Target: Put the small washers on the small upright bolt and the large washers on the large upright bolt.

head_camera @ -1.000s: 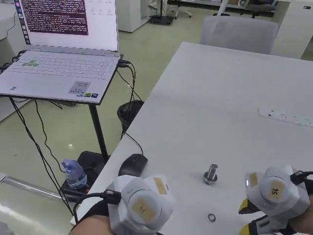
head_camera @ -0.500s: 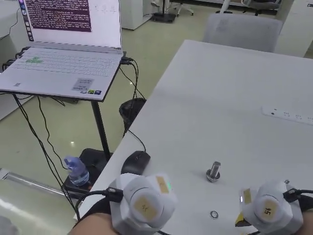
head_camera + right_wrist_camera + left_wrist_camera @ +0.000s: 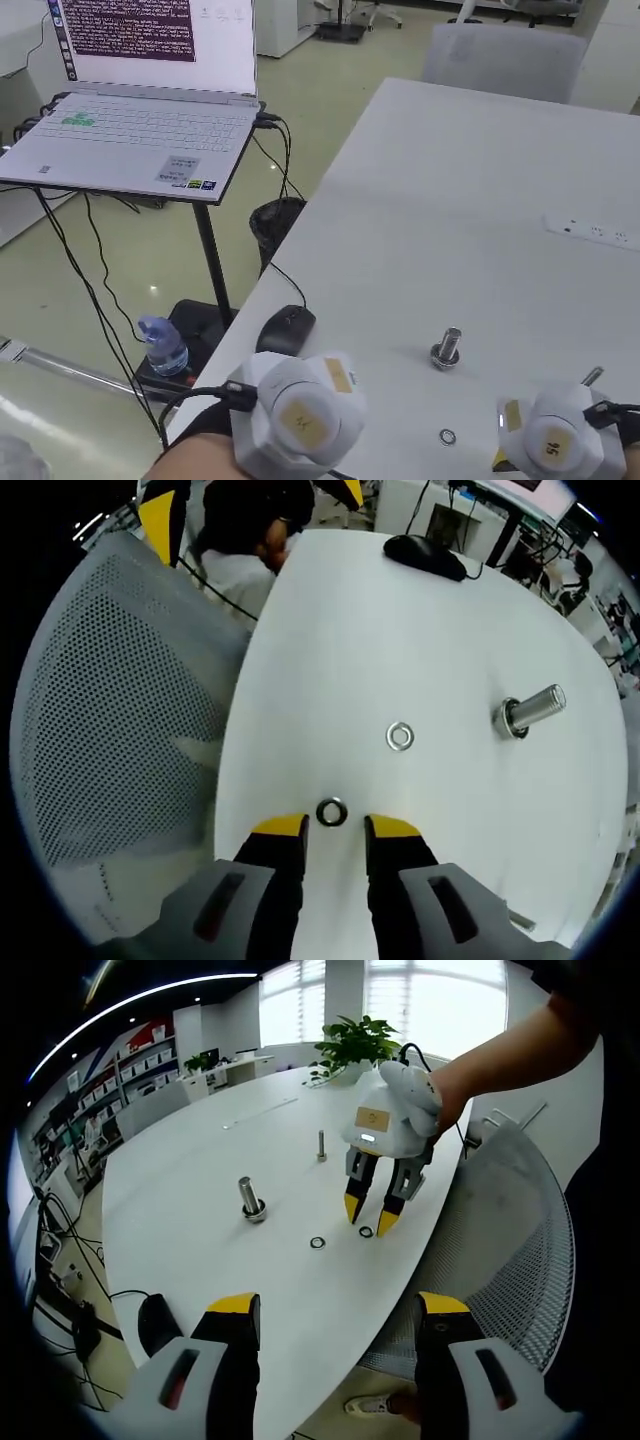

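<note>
The step in hand is judged to be the pick-up of a washer, as none is seen on either bolt. Everything is carried on the broad white worktop [image 3: 470,200], close to its near edge, beside the grey mesh chair [image 3: 120,700].

The left tool [image 3: 338,1305], grey with yellow tips, is held back at the near edge, spread wide and empty. The right tool [image 3: 335,832], of the same make, is lowered at the near edge with its jaws parted a little. One tip is placed to either side of a small steel ring washer [image 3: 331,811], which is not yet pinched.

The large upright steel bolt [image 3: 530,712] is set further in from the edge. The thin small upright bolt [image 3: 321,1145] is set apart from it, to the right. A second steel ring washer [image 3: 401,736] lies flat between the first washer and the large bolt. Which washer is the larger cannot be told.

Next, the right jaws would need to be closed squarely on the ring's thin rim. The ring lies flat, so a slip is judged likely. The bolt would then have to be chosen by the ring's size.
</note>
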Tool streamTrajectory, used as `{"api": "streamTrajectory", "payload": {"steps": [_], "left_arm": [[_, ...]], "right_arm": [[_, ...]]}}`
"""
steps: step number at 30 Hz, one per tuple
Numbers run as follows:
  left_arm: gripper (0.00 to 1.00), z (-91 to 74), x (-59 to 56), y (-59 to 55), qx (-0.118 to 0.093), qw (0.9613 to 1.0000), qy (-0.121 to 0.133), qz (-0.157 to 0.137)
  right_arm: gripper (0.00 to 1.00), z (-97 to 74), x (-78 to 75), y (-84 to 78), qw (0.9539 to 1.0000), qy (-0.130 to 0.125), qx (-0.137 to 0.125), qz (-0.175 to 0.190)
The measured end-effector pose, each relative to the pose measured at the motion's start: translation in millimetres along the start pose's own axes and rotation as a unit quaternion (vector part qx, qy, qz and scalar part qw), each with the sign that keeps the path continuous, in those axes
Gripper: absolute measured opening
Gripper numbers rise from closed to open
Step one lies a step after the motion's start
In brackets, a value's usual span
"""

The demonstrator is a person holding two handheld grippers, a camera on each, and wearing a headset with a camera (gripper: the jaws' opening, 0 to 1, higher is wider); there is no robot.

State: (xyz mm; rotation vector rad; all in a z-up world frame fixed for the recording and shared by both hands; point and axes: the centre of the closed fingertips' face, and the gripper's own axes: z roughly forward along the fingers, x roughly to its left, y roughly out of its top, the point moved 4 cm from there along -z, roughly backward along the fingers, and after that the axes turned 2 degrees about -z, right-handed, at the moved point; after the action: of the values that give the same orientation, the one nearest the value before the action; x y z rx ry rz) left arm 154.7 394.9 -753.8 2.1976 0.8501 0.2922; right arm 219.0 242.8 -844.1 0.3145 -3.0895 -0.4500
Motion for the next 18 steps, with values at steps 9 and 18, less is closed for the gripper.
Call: {"api": "streamTrajectory", "payload": {"steps": [9,18], "left_arm": [[0.61,-1.1,-0.3,-1.9,-0.001,1.0000,-0.001,-0.001],[0.61,-2.3,1.3,-3.1,-0.002,1.0000,0.000,-0.001]], "right_arm": [[0.22,-0.6,1.9,0.9,1.0000,0.001,0.002,-0.003],[0.16,0.1,2.4,3.4,0.9999,-0.003,0.012,-0.003]]}}
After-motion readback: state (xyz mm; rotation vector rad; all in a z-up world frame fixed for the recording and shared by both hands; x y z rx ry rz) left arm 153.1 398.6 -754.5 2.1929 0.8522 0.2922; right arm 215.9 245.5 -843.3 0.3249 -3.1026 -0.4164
